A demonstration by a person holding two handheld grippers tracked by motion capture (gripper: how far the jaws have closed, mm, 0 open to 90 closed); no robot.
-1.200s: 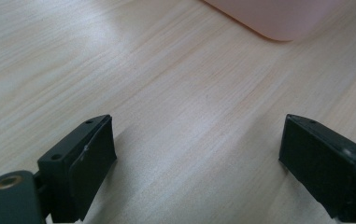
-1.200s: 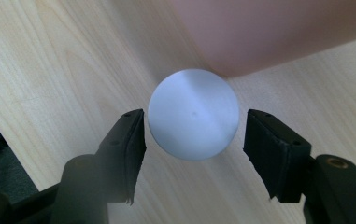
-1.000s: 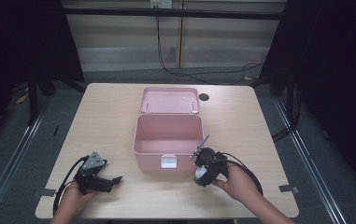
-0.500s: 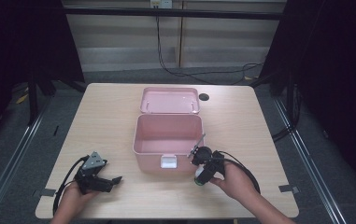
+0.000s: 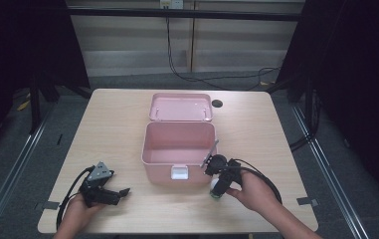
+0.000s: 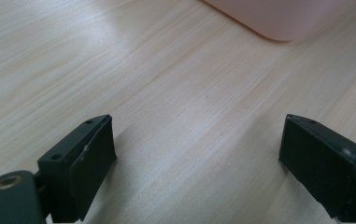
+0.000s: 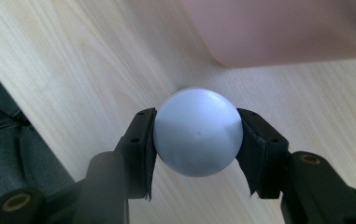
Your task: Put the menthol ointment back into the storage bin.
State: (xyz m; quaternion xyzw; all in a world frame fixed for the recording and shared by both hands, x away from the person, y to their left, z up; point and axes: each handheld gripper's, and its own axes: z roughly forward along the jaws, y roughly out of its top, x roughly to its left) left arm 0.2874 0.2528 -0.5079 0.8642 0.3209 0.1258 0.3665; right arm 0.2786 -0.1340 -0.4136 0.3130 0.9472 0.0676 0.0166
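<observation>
A white ball (image 7: 197, 133) sits between the two black jaws of my right gripper (image 7: 197, 140), which is shut on it just above the wooden table. From above, that right gripper (image 5: 216, 189) is held low beside the front right corner of the open pink box (image 5: 179, 149), the ball (image 5: 214, 186) a pale spot at its tip. My left gripper (image 5: 120, 192) rests near the table's front left edge. Its jaws stand wide apart over bare wood in the left gripper view (image 6: 199, 158), holding nothing.
The box's lid (image 5: 181, 107) lies flat behind it, hinged open. A white latch (image 5: 179, 172) is on the box's front wall. A dark round hole (image 5: 217, 103) sits in the table behind the lid. Cables trail from both grippers toward the front edge.
My right gripper has tipped down and shifted a little toward the front of the table beside the box. The left gripper has stayed where it was.
</observation>
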